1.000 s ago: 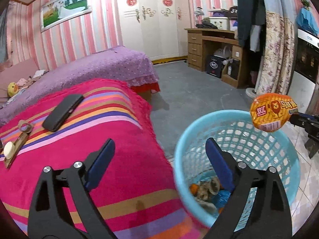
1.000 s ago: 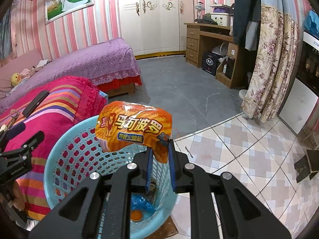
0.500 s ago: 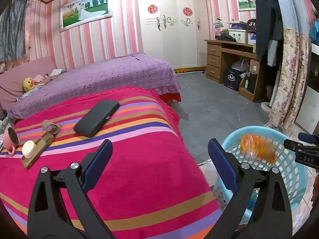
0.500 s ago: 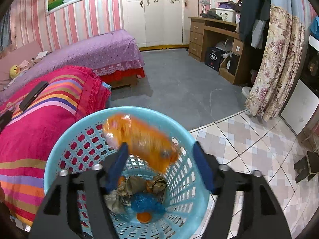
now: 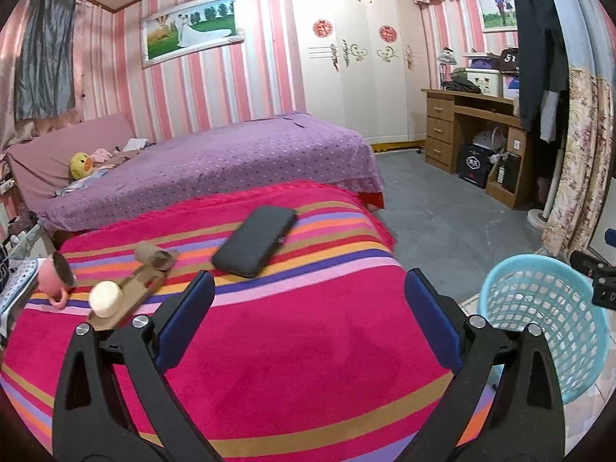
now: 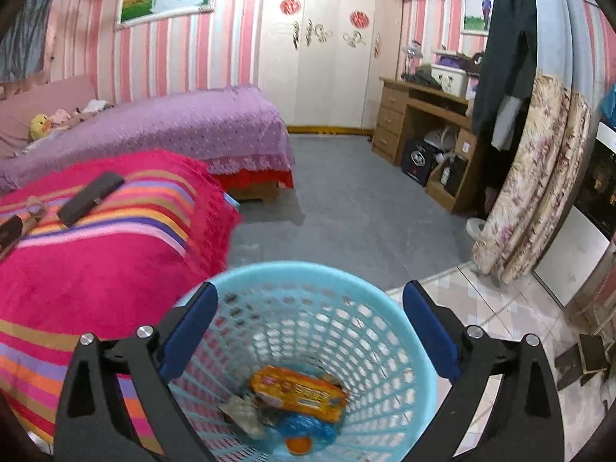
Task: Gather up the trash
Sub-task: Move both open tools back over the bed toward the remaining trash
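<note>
The orange snack bag (image 6: pixel 298 392) lies in the light blue basket (image 6: pixel 400 319) on top of other scraps. My right gripper (image 6: pixel 310 288) hangs above the basket's mouth; its jaws are opening and nothing is between them. My left gripper (image 5: pixel 308 277) hovers over the pink striped cloth (image 5: pixel 300 346), jaws opening too, with nothing between them. Ahead of it on the cloth lie a brown cardboard strip with a white round piece (image 5: pixel 111 304) and a cardboard tube (image 5: pixel 154 256). The basket (image 5: pixel 539 308) stands on the floor to the left gripper's right.
A black flat case (image 5: pixel 256 240) and a tipped pink cup (image 5: pixel 57 277) also lie on the striped cloth. A purple bed (image 5: pixel 231 158) stands behind it. A wooden desk (image 5: pixel 477 138) and a floral curtain (image 6: pixel 531 200) line the right side, with grey floor (image 6: pixel 346 208) between.
My right gripper opened and the orange bag fell into the basket. My left gripper swung left and up from the basket to over the striped cloth.
</note>
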The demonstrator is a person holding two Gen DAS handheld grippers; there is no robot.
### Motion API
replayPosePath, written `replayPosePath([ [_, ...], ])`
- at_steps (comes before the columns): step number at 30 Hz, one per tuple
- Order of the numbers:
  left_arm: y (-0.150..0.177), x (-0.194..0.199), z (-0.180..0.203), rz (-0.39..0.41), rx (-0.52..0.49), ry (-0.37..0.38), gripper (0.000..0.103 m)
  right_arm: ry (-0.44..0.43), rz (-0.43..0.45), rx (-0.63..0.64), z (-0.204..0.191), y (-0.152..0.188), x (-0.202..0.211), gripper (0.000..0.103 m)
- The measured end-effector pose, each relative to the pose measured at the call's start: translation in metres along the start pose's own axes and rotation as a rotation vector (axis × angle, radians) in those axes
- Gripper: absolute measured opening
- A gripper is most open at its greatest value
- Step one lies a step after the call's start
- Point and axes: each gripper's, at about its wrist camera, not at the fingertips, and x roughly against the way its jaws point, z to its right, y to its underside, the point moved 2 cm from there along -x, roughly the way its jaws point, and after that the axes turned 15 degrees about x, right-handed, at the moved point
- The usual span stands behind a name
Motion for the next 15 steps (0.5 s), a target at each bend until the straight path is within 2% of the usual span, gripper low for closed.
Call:
replayPosePath([
  [6, -0.016, 0.006, -0.041, 0.021, 0.021, -0.046, 0.097, -0.044, 0.053, -0.013, -0.029, -0.021, 0.008, 0.095],
  [15, -0.028, 0.0, -0.11, 0.012, 0.055, -0.116, 0.097, -0.112, 0.077, 0.008, -0.083, -0.043, 0.006, 0.095],
])
